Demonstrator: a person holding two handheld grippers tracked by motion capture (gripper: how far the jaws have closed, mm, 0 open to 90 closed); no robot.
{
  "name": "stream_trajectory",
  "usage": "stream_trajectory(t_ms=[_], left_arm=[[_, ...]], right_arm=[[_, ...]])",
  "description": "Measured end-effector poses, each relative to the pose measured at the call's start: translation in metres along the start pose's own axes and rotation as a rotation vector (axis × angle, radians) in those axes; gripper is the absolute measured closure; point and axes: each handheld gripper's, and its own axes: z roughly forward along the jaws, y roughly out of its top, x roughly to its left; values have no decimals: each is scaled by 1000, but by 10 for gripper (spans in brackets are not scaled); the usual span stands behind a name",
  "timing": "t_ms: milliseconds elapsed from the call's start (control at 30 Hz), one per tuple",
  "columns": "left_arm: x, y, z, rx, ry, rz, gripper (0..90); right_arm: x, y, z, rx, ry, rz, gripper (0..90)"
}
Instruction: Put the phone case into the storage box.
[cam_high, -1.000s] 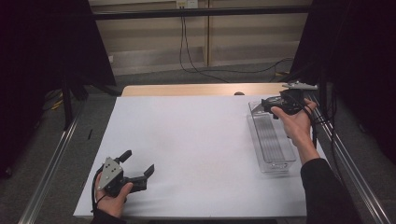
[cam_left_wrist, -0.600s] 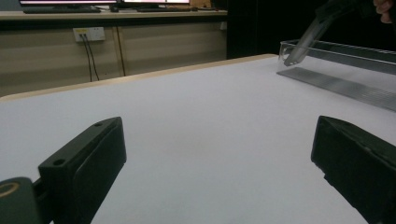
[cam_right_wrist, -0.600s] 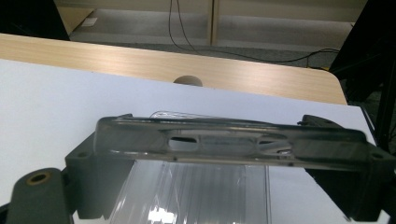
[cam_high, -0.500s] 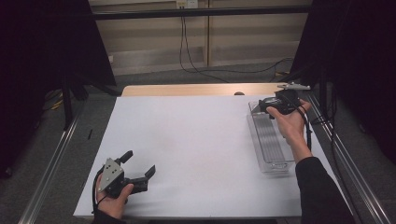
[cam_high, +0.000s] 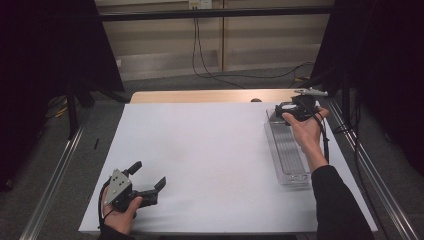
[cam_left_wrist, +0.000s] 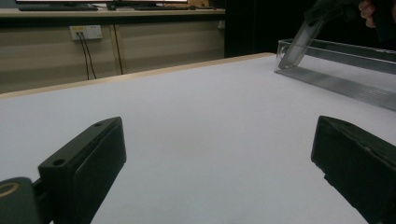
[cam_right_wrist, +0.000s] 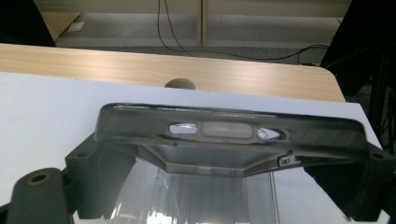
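My right gripper (cam_high: 281, 111) hovers over the far end of a long clear plastic tray (cam_high: 291, 156) at the right of the white sheet. It is shut on a translucent grey plastic case (cam_right_wrist: 229, 126) with cut-outs along its edge, which spans both jaws. In the left gripper view the case (cam_left_wrist: 299, 42) slants down towards the tray's end wall (cam_left_wrist: 345, 51). The tray's ribbed floor (cam_right_wrist: 201, 200) lies right under the case. My left gripper (cam_high: 148, 173) rests at the near left of the sheet, open, with nothing between its jaws (cam_left_wrist: 215, 158).
A white sheet (cam_high: 210, 155) covers the table, with a bare wooden strip (cam_high: 200, 96) along the far edge. A small round brown thing (cam_high: 256, 100) sits on that strip near the tray. Metal rails (cam_high: 55, 170) run down both sides.
The right hand has shifted slightly left and turned at the tray's far end, still holding the case. The left gripper has stayed where it was.
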Motion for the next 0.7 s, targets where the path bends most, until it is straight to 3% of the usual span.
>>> stream_trajectory(t_ms=[700], left_arm=[[-2,1,-1,-1,-18,5,29]], right_arm=[[10,4,11,-30,-35,-29,119]])
